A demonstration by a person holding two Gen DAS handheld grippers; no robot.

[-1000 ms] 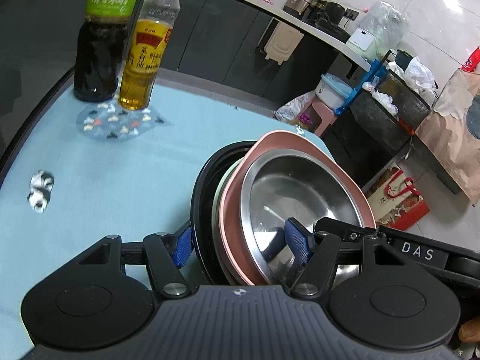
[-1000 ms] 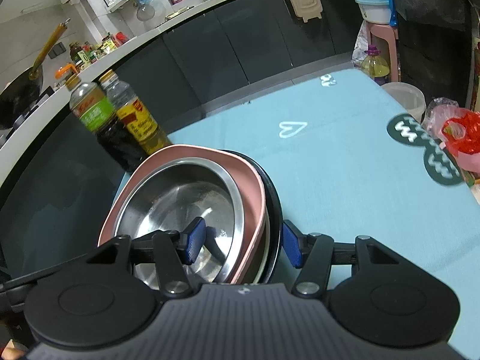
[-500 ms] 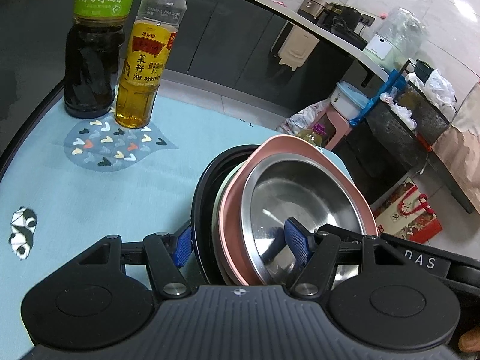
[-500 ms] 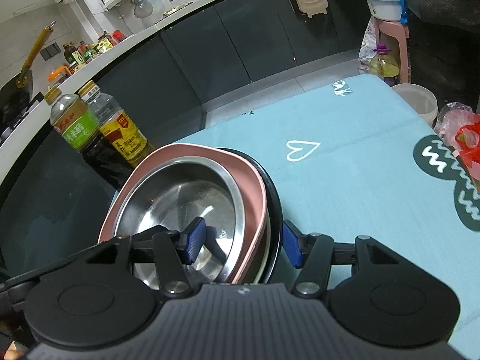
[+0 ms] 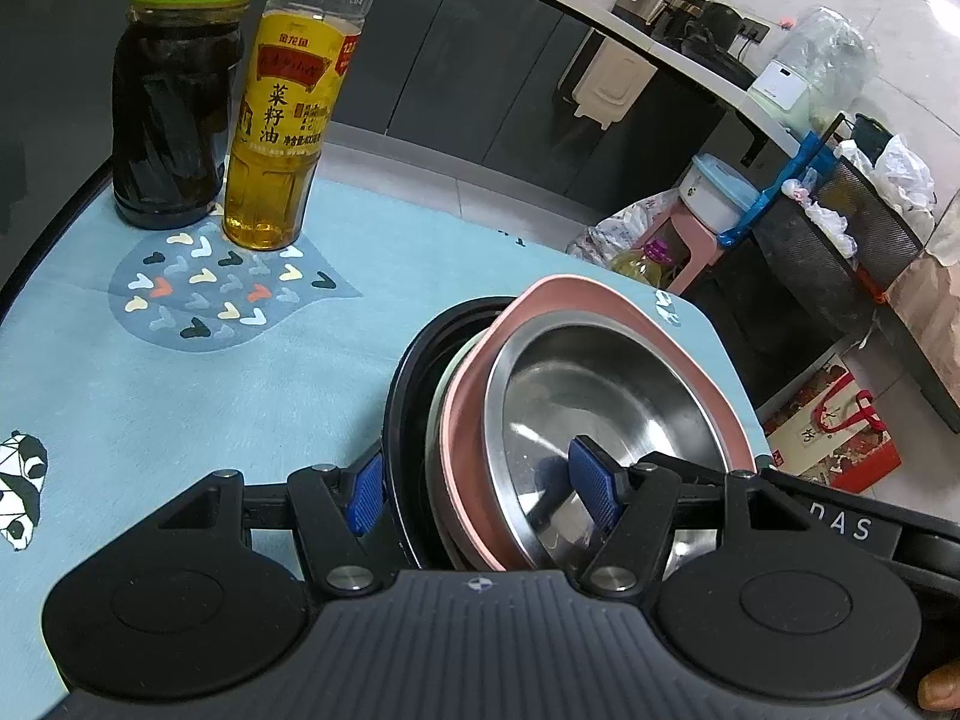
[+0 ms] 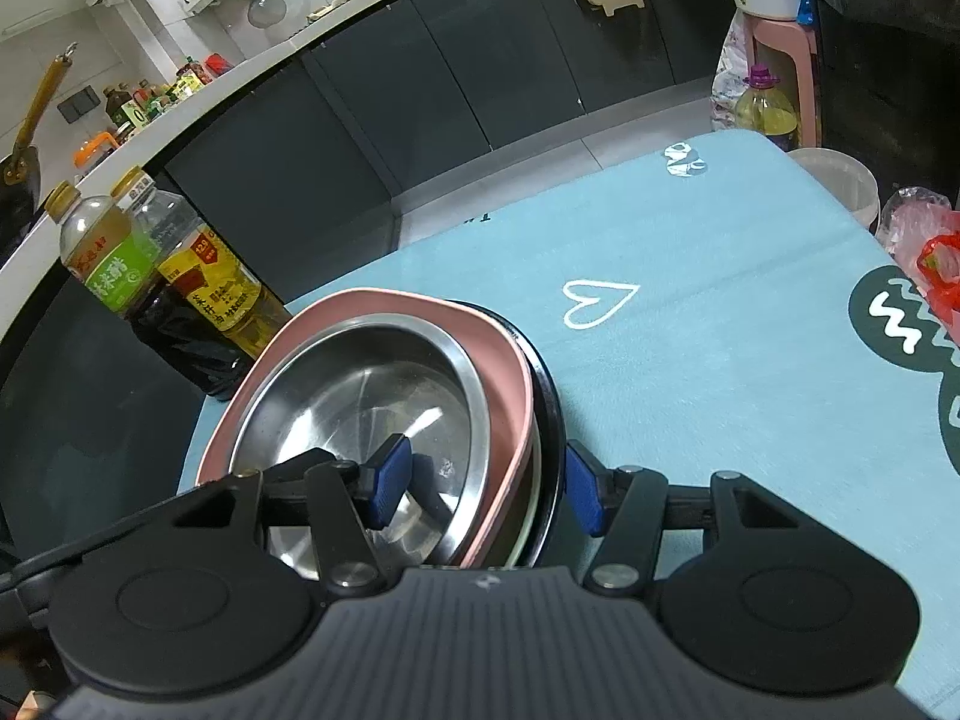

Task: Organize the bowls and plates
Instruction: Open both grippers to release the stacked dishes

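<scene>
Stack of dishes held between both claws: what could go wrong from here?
The stack is nested loosely: the steel bowl and pink dish sit tilted in the black plate, so they could slide out. The vinegar bottle and oil bottle stand close ahead; a push forward could topple them.

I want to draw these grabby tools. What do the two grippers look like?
Both look alike. The left gripper and right gripper each have two black linkage arms with silver pivot screws, ending in ribbed blue pads. Behind sit two round black discs and a dark grey ridged body with a small round emblem. One bar beside the left one shows the white letters "DAS".
</scene>
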